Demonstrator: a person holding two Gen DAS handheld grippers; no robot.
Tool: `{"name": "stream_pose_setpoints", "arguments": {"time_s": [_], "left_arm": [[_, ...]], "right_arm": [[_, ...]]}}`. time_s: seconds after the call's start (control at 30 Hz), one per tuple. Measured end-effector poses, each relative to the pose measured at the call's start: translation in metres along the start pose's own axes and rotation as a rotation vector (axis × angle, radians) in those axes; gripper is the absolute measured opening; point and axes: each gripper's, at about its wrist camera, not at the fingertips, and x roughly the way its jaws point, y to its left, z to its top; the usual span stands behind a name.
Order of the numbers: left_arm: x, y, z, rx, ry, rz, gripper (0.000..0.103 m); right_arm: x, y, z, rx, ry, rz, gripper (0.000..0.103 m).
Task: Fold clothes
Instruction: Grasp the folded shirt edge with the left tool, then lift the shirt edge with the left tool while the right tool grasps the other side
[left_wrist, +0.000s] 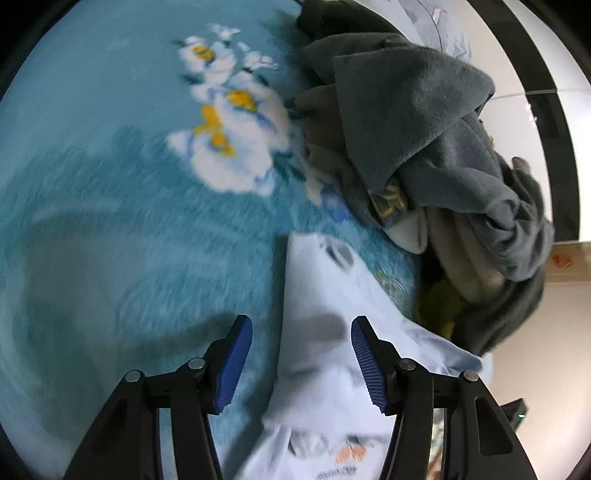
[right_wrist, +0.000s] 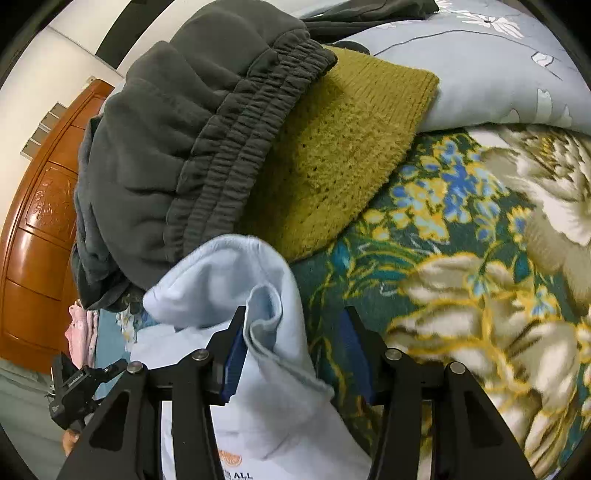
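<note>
A pale blue garment (left_wrist: 325, 369) with an orange print lies on the teal floral blanket (left_wrist: 110, 206). My left gripper (left_wrist: 301, 363) is open above it, the cloth lying between and under its blue pads (left_wrist: 234, 365). In the right wrist view the same pale blue garment (right_wrist: 236, 280) bunches up in a fold between the jaws. My right gripper (right_wrist: 295, 354) is open, its left pad touching the fold, and the right pad stands apart from the cloth.
A heap of dark grey clothes (left_wrist: 424, 122) rises at the right of the blanket. The grey sweatpants (right_wrist: 177, 147) with an elastic waistband lie over an olive knit piece (right_wrist: 343, 158). A wooden cabinet (right_wrist: 37, 221) stands at the left. The other gripper (right_wrist: 74, 391) shows low left.
</note>
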Motion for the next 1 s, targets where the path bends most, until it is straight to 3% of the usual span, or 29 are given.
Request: {"name": "stream_pose_setpoints", "arguments": {"time_s": [0.1,0.17,0.2,0.23,0.43,0.67,0.77,0.87,1.0], "left_arm": [[0.01,-0.009,0.01,0.042,0.012,0.034,0.055],[0.014,-0.009,0.014,0.04,0.016,0.038,0.039],[0.015,-0.009,0.015,0.04,0.014,0.038,0.023],[0.014,-0.01,0.016,0.041,0.009,0.037,0.006],[-0.032,-0.039,0.001,0.196,-0.156,-0.04,0.005],[-0.096,-0.11,0.01,0.478,-0.308,-0.046,0.005],[-0.116,-0.116,-0.007,0.581,-0.36,-0.026,0.005],[-0.119,-0.089,-0.031,0.564,-0.362,-0.01,0.005],[-0.112,-0.053,-0.07,0.487,-0.291,0.005,0.005]], "right_arm": [[-0.004,0.006,0.007,-0.008,-0.006,0.023,0.044],[-0.005,0.01,0.011,-0.017,0.002,0.023,0.027],[-0.005,0.012,0.012,-0.027,0.009,0.01,0.02],[-0.006,0.015,0.013,-0.04,0.016,-0.009,0.005],[-0.041,0.034,0.013,-0.081,-0.022,0.038,0.005],[-0.087,0.061,0.035,-0.152,-0.185,0.068,0.004],[-0.11,0.071,0.025,-0.201,-0.245,0.065,0.004],[-0.109,0.049,-0.003,-0.212,-0.225,-0.009,0.004],[-0.096,-0.002,-0.038,-0.092,-0.147,-0.089,0.004]]}}
